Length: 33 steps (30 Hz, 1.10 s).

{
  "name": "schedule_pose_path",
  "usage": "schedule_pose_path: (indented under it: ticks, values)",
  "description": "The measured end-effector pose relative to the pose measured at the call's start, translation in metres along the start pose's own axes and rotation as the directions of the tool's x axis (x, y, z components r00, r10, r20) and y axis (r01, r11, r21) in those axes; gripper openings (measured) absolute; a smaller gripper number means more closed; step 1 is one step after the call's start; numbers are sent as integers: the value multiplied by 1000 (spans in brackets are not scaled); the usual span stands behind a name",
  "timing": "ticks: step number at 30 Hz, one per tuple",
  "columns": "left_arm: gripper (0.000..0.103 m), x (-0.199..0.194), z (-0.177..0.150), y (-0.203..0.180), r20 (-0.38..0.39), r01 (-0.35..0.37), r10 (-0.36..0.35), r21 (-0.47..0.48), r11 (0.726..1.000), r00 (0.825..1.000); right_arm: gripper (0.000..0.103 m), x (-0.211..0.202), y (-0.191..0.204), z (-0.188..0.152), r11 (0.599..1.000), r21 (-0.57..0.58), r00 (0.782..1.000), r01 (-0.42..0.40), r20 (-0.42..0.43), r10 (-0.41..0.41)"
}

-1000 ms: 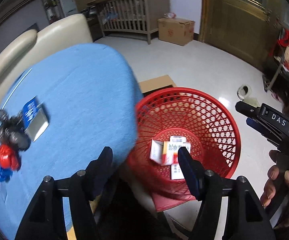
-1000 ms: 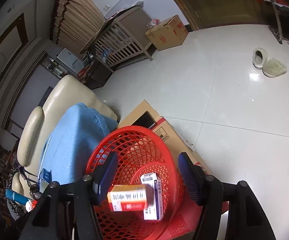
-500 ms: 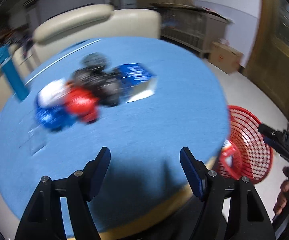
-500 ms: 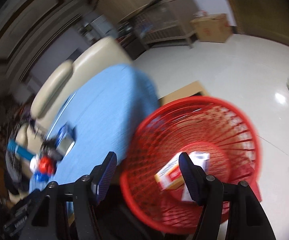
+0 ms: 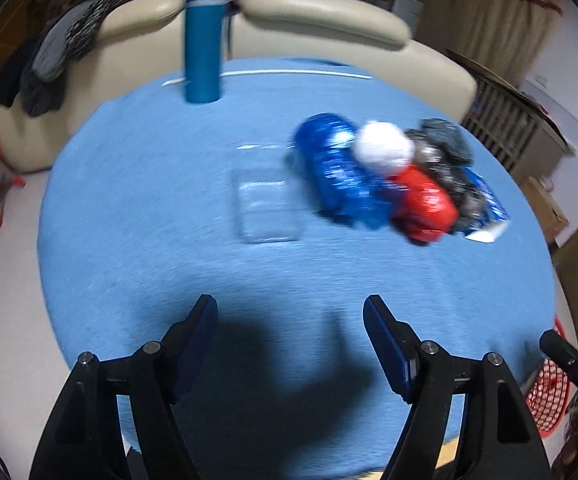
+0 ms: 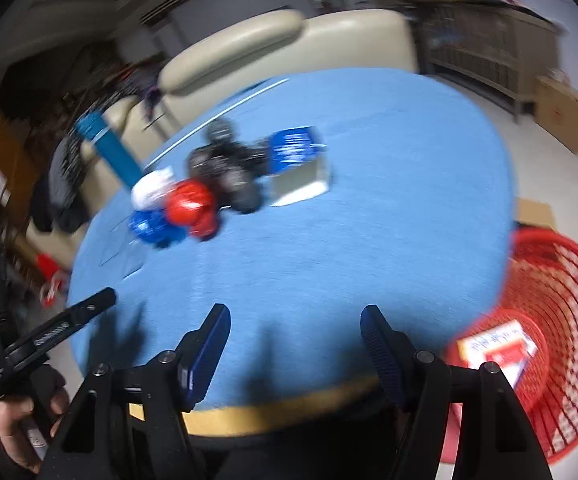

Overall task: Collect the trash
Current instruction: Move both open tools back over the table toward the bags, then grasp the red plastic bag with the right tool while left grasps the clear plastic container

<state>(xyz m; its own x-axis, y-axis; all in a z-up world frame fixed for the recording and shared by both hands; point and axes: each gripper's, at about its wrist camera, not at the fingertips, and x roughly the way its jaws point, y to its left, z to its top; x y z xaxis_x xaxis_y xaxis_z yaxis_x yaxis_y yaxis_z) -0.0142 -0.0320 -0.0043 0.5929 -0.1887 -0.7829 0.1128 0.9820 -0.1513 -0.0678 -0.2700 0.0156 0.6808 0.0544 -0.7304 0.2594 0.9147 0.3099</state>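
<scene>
A pile of crumpled trash lies on the round blue-covered table (image 5: 161, 208): a blue bag (image 5: 337, 172), a white wad (image 5: 383, 150), a red bag (image 5: 425, 204), black bags (image 5: 447, 152) and a blue box (image 5: 489, 208). A clear plastic tray (image 5: 267, 210) lies to their left. My left gripper (image 5: 289, 320) hovers over the near cloth, short of the pile, its jaws opening with nothing between them. My right gripper (image 6: 295, 328) is open and empty above the table's near edge. The red bag (image 6: 191, 204) and blue box (image 6: 295, 152) lie far ahead of it.
A red mesh basket (image 6: 565, 280) stands on the floor right of the table with a carton (image 6: 497, 344) inside. A teal bottle (image 5: 204, 36) stands at the table's far side. A cream sofa (image 5: 329, 12) is behind. A hand (image 6: 21, 420) shows at lower left.
Both views have swung from the red basket over to the tabletop, and the trash pile now lies ahead. The left jaws stand wider apart. Both grippers have rolled.
</scene>
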Motion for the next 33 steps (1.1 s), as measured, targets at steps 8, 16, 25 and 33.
schedule_pose_path:
  ticks: [8,16,25,33]
  values:
    - [76,11,-6,29,-10,1,-2,-51,999,1000,71,44,59,40,992,-84,995,-96,-45,93]
    - [76,18,6,42,2,14,-14,-68,998,1000,66,91,92,80,990,-70,990,-125,-69,120]
    - [76,33,21,43,0,18,-18,-70,997,1000,46,145,86,97,993,19,983,-117,-138,119]
    - [77,51,49,28,-11,17,-17,-56,998,1000,43,138,84,91,992,0,984,-127,-127,126]
